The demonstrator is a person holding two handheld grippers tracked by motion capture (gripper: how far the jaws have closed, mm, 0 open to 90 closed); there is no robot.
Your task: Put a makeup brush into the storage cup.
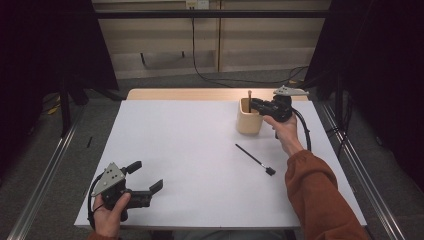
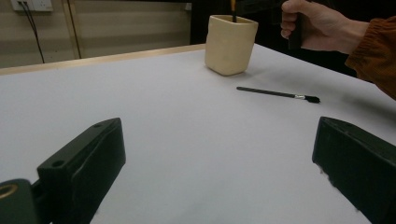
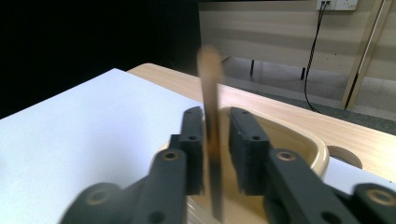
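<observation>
Cream-coloured and rounded at its corners, the cup (image 1: 248,119) stands upright on the white counter (image 1: 190,160), near the far edge where a strip of bare wood shows. It is the landmark for everything else here.

Over the cup's mouth hangs the right claw (image 1: 251,104), held in a person's hand (image 1: 285,131) whose rust-orange sleeve (image 1: 320,195) comes in from the near side of the cup. In the right gripper view, the right claw (image 3: 215,149) has its jaws drawn close on either side of a slim wooden-handled brush (image 3: 211,116), which stands upright with its lower end down inside the cup (image 3: 299,140). The jaws look pressed to the handle, though motion blur on the stick leaves the exact contact unclear. From the high view, the brush's pale top (image 1: 249,94) pokes up just above the cup's rim.

A second brush, a black brush (image 1: 255,159), lies flat on the counter on the near side of the cup, close to it but not touching, its bristle end pointing away from the cup toward the sleeve. The left gripper view shows the same black brush (image 2: 278,94) lying just in front of the cup (image 2: 229,44).

Well apart from the cup, at the counter's near corner, the left claw (image 1: 145,177) rests low in the other hand (image 1: 111,210), its jaws spread wide and gripping nothing; in the left gripper view they (image 2: 219,158) stand far apart over bare counter.
</observation>
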